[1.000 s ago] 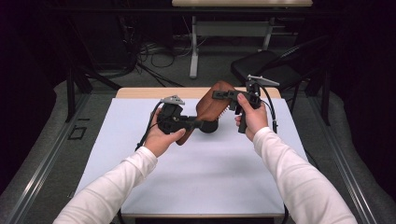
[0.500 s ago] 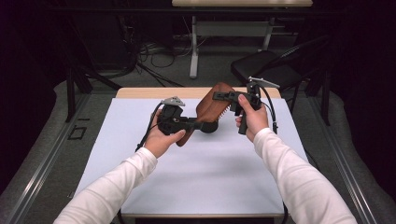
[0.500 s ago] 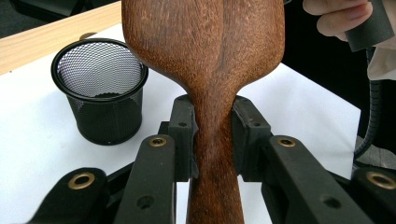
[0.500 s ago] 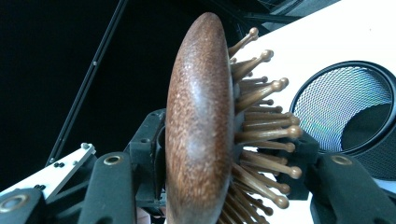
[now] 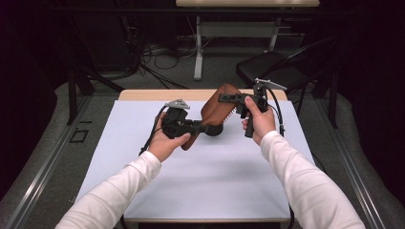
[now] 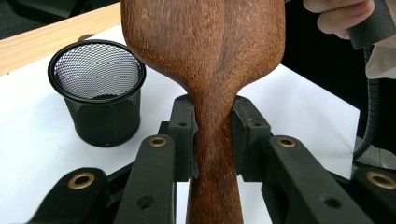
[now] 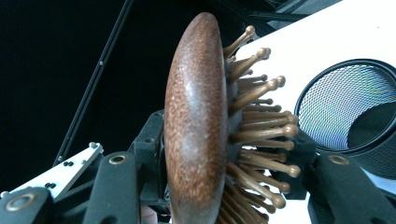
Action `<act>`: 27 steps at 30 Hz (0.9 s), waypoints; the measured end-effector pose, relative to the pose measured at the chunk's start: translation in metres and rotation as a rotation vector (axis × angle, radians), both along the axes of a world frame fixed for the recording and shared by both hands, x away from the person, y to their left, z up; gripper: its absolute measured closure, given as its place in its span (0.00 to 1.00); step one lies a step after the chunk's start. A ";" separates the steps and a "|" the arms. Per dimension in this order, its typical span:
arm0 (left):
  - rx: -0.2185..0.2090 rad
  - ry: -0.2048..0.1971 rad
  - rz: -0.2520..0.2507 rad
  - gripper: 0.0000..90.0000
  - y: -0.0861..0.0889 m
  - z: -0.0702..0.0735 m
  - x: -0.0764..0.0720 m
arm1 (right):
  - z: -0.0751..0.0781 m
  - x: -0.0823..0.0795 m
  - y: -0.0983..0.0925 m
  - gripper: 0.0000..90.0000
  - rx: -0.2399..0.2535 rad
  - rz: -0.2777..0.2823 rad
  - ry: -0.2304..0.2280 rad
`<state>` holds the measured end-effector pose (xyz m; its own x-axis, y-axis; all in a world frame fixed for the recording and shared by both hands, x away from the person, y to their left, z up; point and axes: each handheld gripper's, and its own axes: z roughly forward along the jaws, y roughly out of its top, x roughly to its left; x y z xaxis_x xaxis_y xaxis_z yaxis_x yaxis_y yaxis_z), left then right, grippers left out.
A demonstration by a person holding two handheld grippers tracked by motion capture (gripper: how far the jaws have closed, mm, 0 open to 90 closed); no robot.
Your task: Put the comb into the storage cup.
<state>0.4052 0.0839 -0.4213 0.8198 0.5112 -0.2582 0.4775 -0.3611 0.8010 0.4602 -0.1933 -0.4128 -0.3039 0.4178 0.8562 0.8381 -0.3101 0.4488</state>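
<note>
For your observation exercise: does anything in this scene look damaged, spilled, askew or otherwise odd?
Nothing stands out. The wooden hairbrush is held off the table, its neck clamped by the left gripper and its head by the right gripper. Its wood and pins look intact. The mesh cup stands upright on the table.

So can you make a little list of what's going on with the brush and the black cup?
thing held: wooden hairbrush
left tool: shut on the handle
right tool: just closing, now clamped on the brush head, one pad on the back, one among the pins
mesh cup: upright on the white table, apart from the brush
brush: held above the table
</note>
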 end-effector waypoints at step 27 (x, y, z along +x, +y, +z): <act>-0.020 -0.004 0.018 0.78 0.002 -0.005 0.001 | 0.001 0.000 0.001 0.53 0.012 -0.004 0.003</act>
